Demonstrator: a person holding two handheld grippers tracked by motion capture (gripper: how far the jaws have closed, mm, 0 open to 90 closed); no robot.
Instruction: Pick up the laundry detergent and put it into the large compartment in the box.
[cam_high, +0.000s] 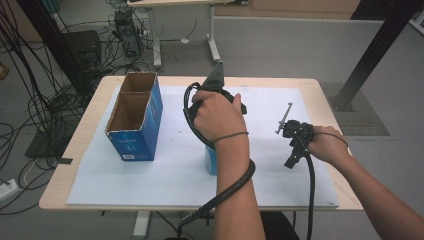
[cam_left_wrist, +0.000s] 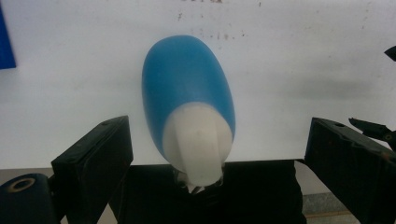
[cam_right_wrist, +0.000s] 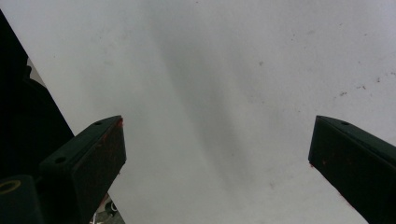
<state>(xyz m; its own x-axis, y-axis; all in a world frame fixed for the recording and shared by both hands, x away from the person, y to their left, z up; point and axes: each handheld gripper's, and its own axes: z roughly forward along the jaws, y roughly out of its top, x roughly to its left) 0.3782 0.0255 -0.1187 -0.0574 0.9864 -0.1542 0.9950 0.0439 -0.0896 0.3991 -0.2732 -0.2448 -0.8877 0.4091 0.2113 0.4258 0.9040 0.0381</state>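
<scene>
Poised over blue bottle, left gripper spread wide, likely needing to close next; right gripper also apart above tabletop.

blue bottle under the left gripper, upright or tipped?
Upright. The left gripper view looks straight down on the blue bottle, white cap towards the camera; in the high view it stands on the white mat.

Blue bottle with white cap, upright on white mat, right of open blue box.

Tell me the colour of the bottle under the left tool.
Blue bottle with a white cap, clearest in the left gripper view.
</scene>
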